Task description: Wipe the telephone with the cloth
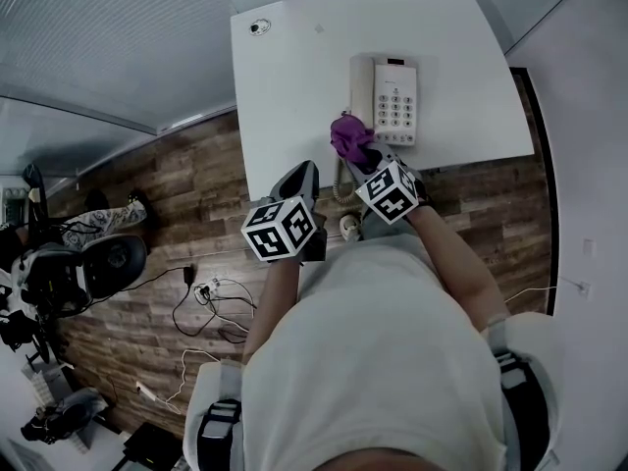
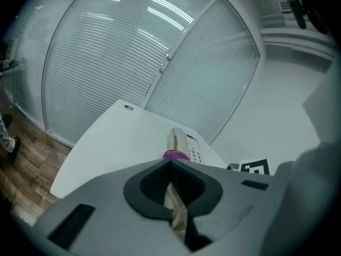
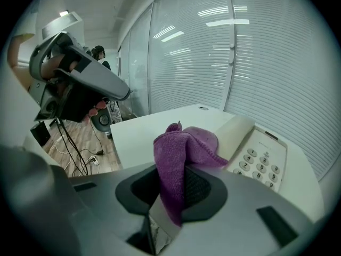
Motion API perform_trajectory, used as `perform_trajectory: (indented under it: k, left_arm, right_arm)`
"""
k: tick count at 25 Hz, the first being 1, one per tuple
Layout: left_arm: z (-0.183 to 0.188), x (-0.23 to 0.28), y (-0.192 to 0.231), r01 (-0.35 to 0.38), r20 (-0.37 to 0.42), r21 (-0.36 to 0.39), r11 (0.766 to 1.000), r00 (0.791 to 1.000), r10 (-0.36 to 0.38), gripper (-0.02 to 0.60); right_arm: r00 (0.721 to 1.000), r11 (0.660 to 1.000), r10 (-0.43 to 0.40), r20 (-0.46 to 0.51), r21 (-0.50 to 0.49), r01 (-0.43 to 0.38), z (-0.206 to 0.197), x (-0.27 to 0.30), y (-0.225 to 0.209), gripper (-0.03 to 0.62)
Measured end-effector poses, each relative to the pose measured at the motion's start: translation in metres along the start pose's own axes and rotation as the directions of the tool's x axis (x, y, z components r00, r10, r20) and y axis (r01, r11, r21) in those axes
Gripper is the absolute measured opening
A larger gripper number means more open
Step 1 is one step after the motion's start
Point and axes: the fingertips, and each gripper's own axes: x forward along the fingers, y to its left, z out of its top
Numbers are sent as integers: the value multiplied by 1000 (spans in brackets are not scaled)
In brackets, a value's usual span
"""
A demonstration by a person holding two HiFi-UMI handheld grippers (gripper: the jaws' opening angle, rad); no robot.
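The telephone (image 1: 395, 101) sits on the right part of the white desk (image 1: 294, 67). The right gripper (image 1: 368, 155) pinches the purple cloth (image 1: 348, 137) at the near end of the handset (image 1: 361, 86). The left gripper (image 1: 304, 175) is closed on nothing, just left, at the desk's near edge.

White table (image 1: 294, 77) stands on wood floor (image 1: 186, 184) strewn with cables (image 1: 211, 307).

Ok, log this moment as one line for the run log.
left gripper: shut | right gripper: shut on purple cloth | purple cloth: at near end of telephone handset, contact unclear
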Motion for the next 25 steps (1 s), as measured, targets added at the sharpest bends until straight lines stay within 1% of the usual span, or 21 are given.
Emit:
perform_trajectory:
  k: [7, 9, 16, 20, 25]
  left_arm:
    - [-3, -3, -1, 3, 4, -3, 1000, 1000, -3, 20]
    - [-3, -3, -1, 7, 5, -1, 1000, 1000, -7, 20]
    - [-1, 1, -4, 26, 8, 10, 1000, 1000, -26, 20]
    - [-1, 5, -8, 42, 3, 15, 999, 999, -42, 20]
    - [3, 11, -12, 57, -4, 17, 998, 998, -57, 20]
  right_arm:
    - [1000, 1000, -11, 5, 12, 11, 2, -2, 2, 96]
    - [1000, 999, -12, 27, 30, 11, 5, -5, 3, 95]
    - [993, 989, -39, 110, 145, 23, 16, -26, 0, 95]
    - [983, 981, -63, 172, 190, 30, 26, -43, -4, 95]
    - [970, 971, -85, 227, 238, 30, 36, -64, -8, 95]
